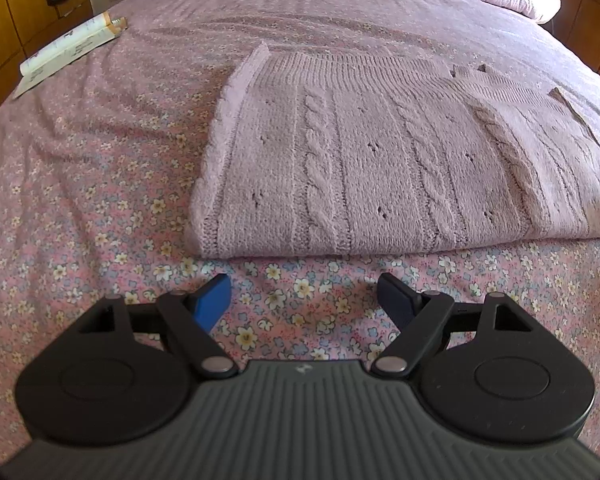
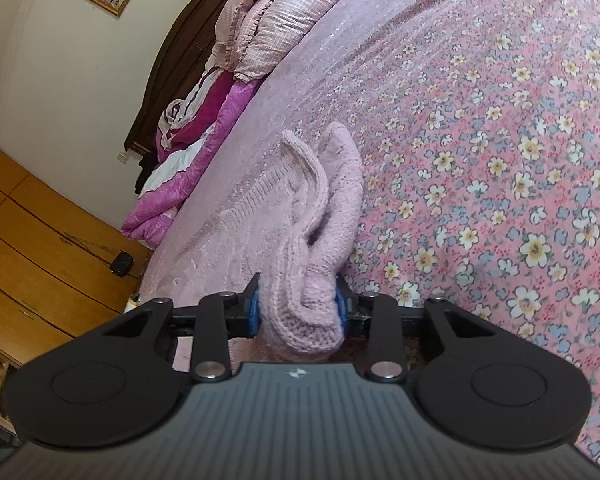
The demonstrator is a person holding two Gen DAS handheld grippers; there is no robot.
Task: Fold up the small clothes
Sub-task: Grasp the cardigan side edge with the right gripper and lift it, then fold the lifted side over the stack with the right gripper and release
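Pale lilac cable-knit wool makes up the small sweater (image 1: 372, 152), which lies on the pink floral bedspread (image 1: 100, 184) just ahead of the left gripper (image 1: 304, 300). That gripper hangs above the spread with its jaws wide apart and nothing between them, its blue pads short of the sweater's near folded edge. Off to its far left a cream paper packet (image 1: 68, 54) rests on the spread, well apart from the garment.

The right gripper (image 2: 298, 312) is clamped at a narrow opening on a thick bunch of the same knit (image 2: 300, 264), several layers of edge squeezed between its pads. From there the fabric runs forward and away from it, standing up in a ridge with one ribbed band curling above the rest.

The body already looks doubled over, since the near edge shows a rounded fold of at least two layers and the panel lies flat and roughly rectangular. What seems left is the side held on the right: carrying that bunch across the panel, laying it flat, then smoothing. I cannot tell whether a sleeve is tucked underneath.
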